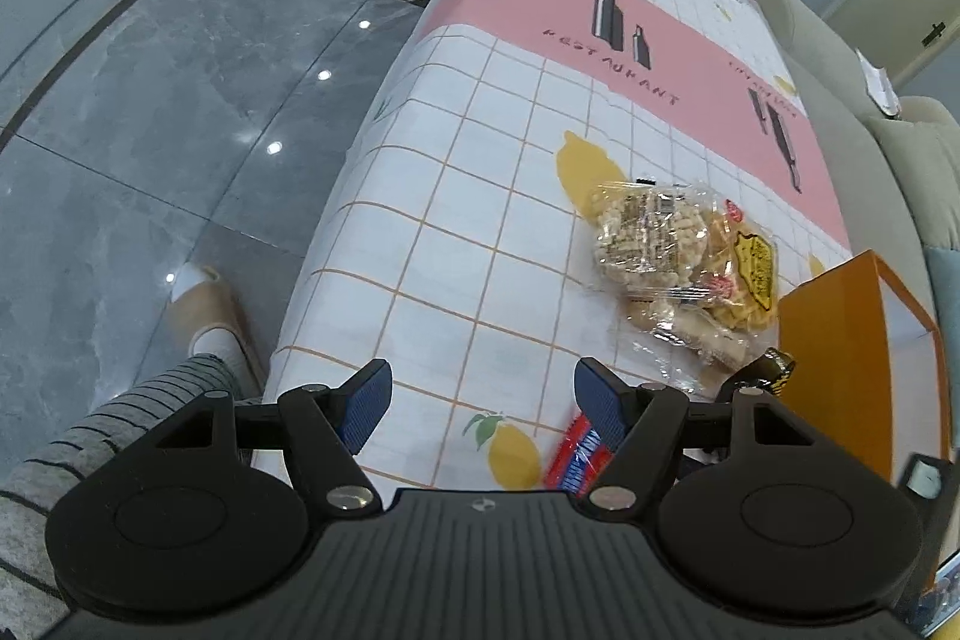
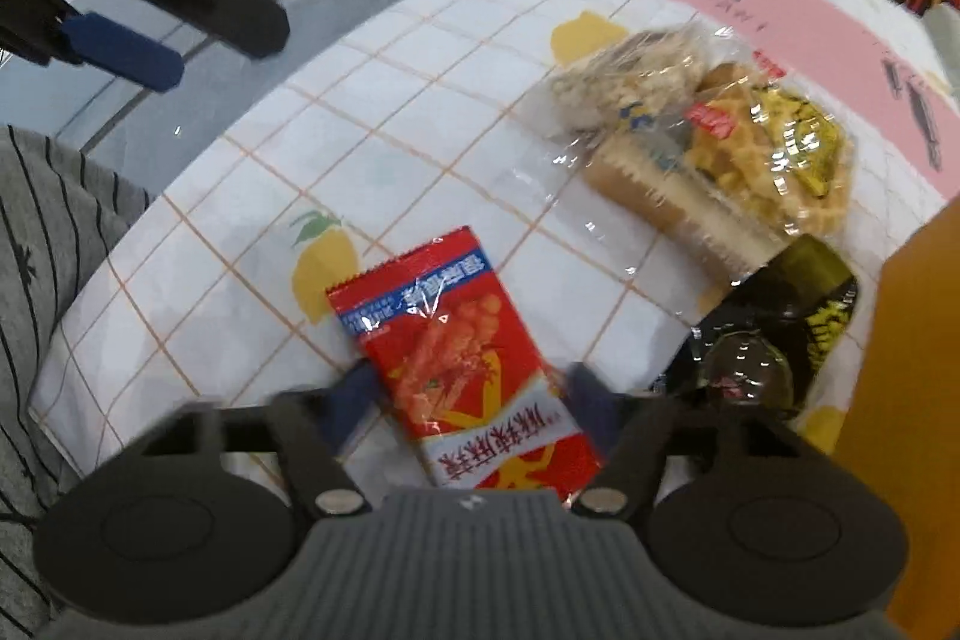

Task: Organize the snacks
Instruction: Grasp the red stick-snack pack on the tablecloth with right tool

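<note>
Between my right gripper's point(image 2: 465, 400) fingers sits the red snack packet point(image 2: 462, 358), flat on the lemon-print tablecloth point(image 2: 384, 112). Jaws are wide, one blue pad either side of it; pads are blurred, so I can't tell if they touch the foil yet. Packet's long axis runs away from the tool, tipped a bit left, so the fingers straddle its short width. Good for a pinch. It's glossy red foil with a shrimp-stick picture, a blue band at the far end and white lettering at the near end, looks light and crinkly.

My left gripper point(image 1: 483, 406) hangs wide and empty over the cloth at the table's left edge, with the same packet peeking out under its right finger. Right hand is clearly the nearer one, I'd close that.

Just beyond to the right, a dark green-and-black packet point(image 2: 774, 328) lies against the orange box point(image 1: 864, 340), probably the destination. Further out is a pile of clear-wrapped rice cakes and wafers point(image 2: 702, 142), touching each other.
</note>
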A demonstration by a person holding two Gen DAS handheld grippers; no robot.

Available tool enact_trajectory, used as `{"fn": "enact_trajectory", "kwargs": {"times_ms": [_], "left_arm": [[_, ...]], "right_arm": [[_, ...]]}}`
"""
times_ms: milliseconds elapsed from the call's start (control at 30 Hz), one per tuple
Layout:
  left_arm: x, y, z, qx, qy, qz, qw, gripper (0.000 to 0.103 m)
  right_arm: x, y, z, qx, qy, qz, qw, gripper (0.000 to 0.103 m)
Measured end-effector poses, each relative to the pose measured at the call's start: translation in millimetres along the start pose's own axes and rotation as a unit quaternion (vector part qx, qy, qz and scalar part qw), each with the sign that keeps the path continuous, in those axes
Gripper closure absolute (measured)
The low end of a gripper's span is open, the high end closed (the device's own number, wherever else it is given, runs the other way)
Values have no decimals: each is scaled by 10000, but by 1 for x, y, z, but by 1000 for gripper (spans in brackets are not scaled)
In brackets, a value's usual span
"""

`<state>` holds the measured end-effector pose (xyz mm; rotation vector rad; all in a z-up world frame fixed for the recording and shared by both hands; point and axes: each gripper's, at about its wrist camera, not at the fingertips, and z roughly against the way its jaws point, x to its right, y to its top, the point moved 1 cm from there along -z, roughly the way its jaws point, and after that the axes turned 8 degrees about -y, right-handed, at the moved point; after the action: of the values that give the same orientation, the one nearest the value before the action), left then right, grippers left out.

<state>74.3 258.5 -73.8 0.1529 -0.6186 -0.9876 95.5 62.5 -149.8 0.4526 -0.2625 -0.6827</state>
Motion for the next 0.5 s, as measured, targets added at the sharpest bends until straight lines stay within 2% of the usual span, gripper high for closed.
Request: {"fn": "enact_trajectory", "kwargs": {"times_ms": [233, 400, 500], "left_arm": [[5, -4, -3, -44, 97, -162, 9998, 21], [17, -10, -6, -89, -72, -431, 9990, 21], [24, -14, -6, -135, -333, -501, 9981, 21]], "right_arm": [[-5, -19, 18, 274, -349, -262, 9987, 57], [-11, -43, 33, 256, -695, -214, 9970, 58], [-6, -50, 38, 81, -780, -478, 9958, 58]]}}
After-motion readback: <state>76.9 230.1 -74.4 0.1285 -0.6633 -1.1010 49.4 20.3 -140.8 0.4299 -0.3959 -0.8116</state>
